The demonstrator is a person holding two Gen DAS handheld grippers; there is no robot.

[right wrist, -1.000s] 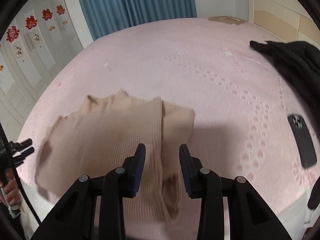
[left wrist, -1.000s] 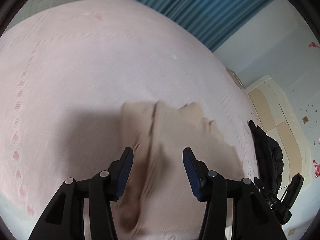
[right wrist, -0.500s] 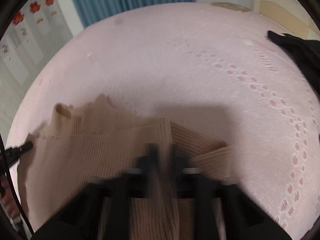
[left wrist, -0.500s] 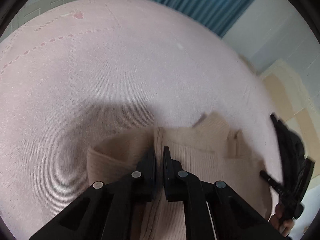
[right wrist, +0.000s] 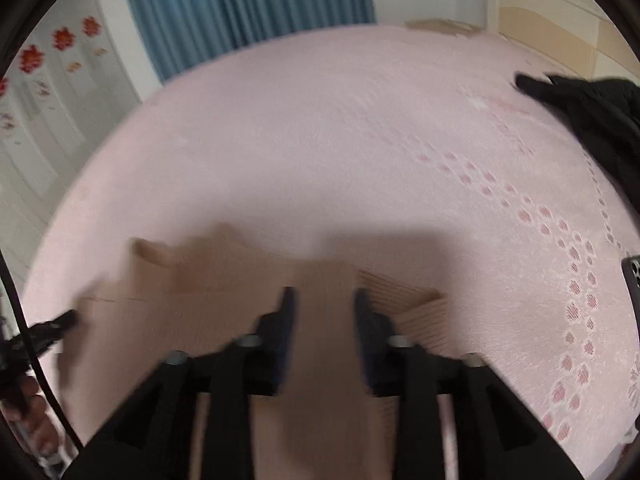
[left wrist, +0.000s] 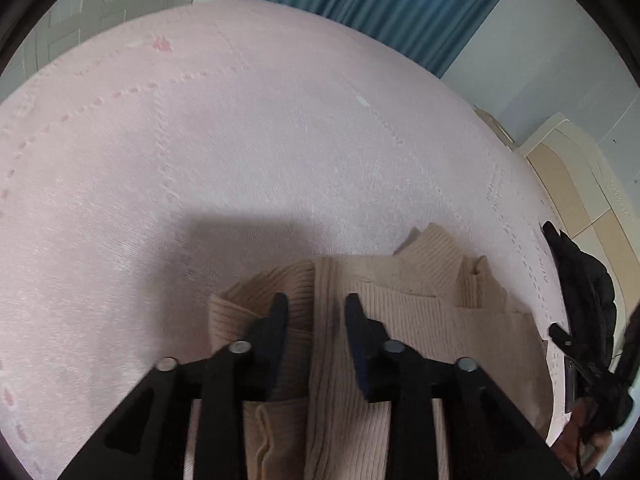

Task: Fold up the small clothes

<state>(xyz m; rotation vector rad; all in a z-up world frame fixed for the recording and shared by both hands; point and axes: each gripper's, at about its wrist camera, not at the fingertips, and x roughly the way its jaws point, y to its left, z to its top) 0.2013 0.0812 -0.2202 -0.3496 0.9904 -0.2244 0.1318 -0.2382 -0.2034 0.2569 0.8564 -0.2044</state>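
A beige ribbed sweater (left wrist: 400,320) lies folded on the pink bedspread (left wrist: 240,140), its collar pointing away. My left gripper (left wrist: 314,306) is open just above the sweater's left folded edge, with a ribbed strip between its fingers. In the right wrist view the same sweater (right wrist: 224,304) is blurred; my right gripper (right wrist: 324,300) is open over its right folded edge. Neither gripper holds cloth.
A black jacket (left wrist: 580,296) lies on the bed's right side and also shows in the right wrist view (right wrist: 592,120). A dark phone (right wrist: 632,280) lies at the right edge. Blue curtains (right wrist: 248,8) hang behind the bed.
Both grippers were shut on the sweater's folded edges half a second ago; now both have opened and let the cloth go. The sweater lies flatter.
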